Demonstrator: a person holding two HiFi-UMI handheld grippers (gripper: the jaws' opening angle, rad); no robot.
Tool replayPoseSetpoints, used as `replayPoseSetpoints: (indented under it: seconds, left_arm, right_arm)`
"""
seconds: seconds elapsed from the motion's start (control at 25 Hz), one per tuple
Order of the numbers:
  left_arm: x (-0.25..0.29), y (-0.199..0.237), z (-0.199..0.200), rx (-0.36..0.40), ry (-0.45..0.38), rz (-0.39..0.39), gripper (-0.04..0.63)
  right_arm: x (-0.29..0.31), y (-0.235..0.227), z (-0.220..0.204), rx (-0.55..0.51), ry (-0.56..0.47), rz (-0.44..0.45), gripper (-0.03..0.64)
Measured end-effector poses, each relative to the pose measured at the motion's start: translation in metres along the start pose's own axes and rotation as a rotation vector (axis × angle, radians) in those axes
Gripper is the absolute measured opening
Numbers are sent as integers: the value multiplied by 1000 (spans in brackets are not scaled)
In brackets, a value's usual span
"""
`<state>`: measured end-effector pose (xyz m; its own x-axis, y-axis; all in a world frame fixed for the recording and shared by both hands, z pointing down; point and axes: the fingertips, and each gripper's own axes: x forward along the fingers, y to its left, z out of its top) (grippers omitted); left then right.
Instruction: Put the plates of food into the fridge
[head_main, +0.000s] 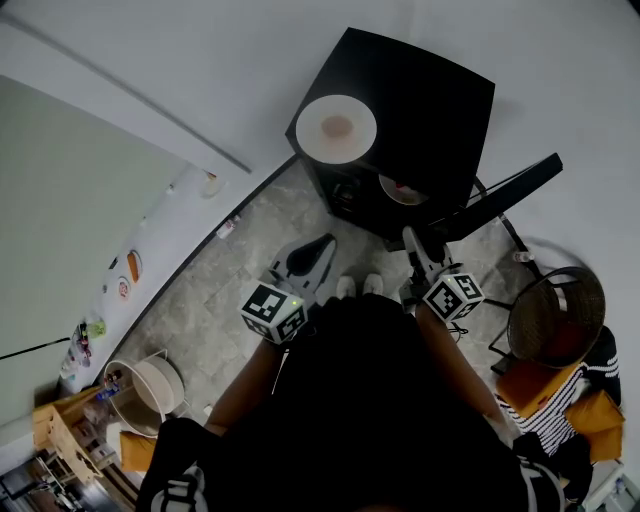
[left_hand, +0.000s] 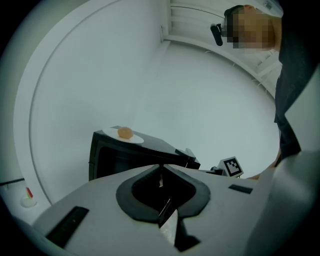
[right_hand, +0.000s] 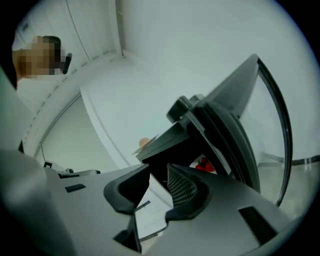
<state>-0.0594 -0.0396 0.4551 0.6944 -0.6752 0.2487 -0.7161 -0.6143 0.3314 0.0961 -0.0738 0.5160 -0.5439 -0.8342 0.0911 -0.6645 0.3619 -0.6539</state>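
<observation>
The top plate (head_main: 336, 128) sat at the left corner of the fridge (head_main: 420, 100) top, an inner plate (head_main: 403, 190) shelved inside, while the right claw (head_main: 411, 239) hung released and empty and the left claw (head_main: 322, 244) clenched on nothing; a level rim grip looked wisest.

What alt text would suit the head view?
From above, a person holds the left gripper and right gripper before a small black fridge, its door open. A plate of food sits on its top; a second plate lies inside.
</observation>
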Motion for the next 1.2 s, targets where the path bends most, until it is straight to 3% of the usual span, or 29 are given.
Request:
replayPoseSetpoints:
  seconds: [0.24, 0.48, 0.6, 0.72, 0.92, 1.0, 1.12, 1.2]
  left_arm:
    - [-1, -4, 5, 17, -19, 5, 34]
    - [-4, -8, 7, 35, -19, 16, 23]
    - [-5, -7, 9, 40, -23, 28, 23]
    - [-8, -7, 16, 20, -63, 25, 23]
    - [-10, 10, 27, -48, -131, 53, 23]
    - [-10, 15, 30, -109, -157, 37, 25]
    - [-12, 28, 37, -353, -232, -20, 25]
    - [-11, 36, 40, -449, -264, -43, 25]
  right_arm:
    - [-12, 40, 28, -169, -14, 97, 120]
    - [-25, 88, 62, -137, -91, 200, 120]
    - [-30, 100, 65, -243, -87, 220, 120]
    - [-35, 106, 62, -299, -65, 229, 120]
    - [-36, 110, 60, -279, -59, 239, 120]
    - [-35, 110, 59, -255, -57, 239, 120]
    - [-34, 108, 57, -250, -54, 243, 120]
    - [-32, 107, 56, -235, -51, 243, 120]
